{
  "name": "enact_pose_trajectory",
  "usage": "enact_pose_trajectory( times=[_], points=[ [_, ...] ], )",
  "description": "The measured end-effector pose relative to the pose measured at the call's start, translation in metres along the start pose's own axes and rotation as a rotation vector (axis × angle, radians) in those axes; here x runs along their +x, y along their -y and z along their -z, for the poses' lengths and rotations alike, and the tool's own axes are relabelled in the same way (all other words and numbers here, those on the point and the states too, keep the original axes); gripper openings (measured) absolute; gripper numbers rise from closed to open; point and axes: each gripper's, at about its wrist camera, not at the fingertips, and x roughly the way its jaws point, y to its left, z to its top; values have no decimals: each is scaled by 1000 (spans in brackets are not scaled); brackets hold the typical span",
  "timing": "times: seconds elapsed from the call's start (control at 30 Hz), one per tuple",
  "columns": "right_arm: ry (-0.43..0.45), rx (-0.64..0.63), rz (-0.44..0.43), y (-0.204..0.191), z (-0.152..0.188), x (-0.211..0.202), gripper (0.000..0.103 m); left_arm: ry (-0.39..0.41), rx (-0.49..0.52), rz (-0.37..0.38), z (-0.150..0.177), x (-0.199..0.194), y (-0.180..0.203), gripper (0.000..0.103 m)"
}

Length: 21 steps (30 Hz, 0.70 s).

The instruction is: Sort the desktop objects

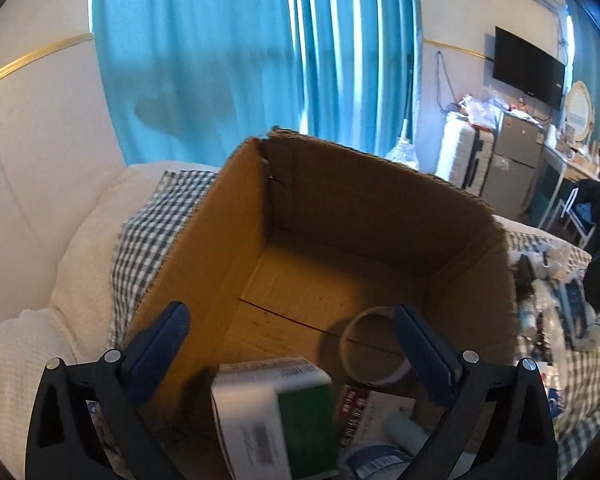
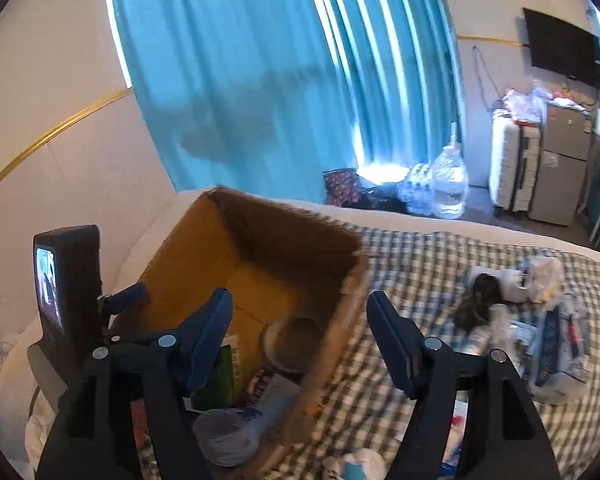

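While both my left tongs and right tongs hang spread and empty over the cardboard box, its torn wall could snag them as I swing toward the clutter on the bed at three o'clock.
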Motion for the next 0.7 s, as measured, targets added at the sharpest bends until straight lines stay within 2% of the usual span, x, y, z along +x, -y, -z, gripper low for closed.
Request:
enact_pose_trajectory(
  times=[0.17, 0.33, 0.47, 0.53, 0.6, 0.7],
  points=[
    [24, -13, 62, 18, 5, -45, 70, 10, 9, 16, -1, -20, 9, 103],
    [64, 4, 127, 45, 11, -114, 70, 59, 75, -17, -2, -52, 37, 103],
    [78, 26, 228, 72, 13, -167, 70, 71, 72, 58, 1, -74, 70, 103],
    [69, 19, 277, 81, 17, -190, 70, 74, 96, 93, 7, -82, 99, 103],
    [57, 30, 312, 93, 23, -208, 70, 38, 116, 150, 14, -81, 128, 103],
    [40, 54, 375, 114, 34, -228, 70, -27, 178, 188, 29, -68, 175, 103]
  ],
)
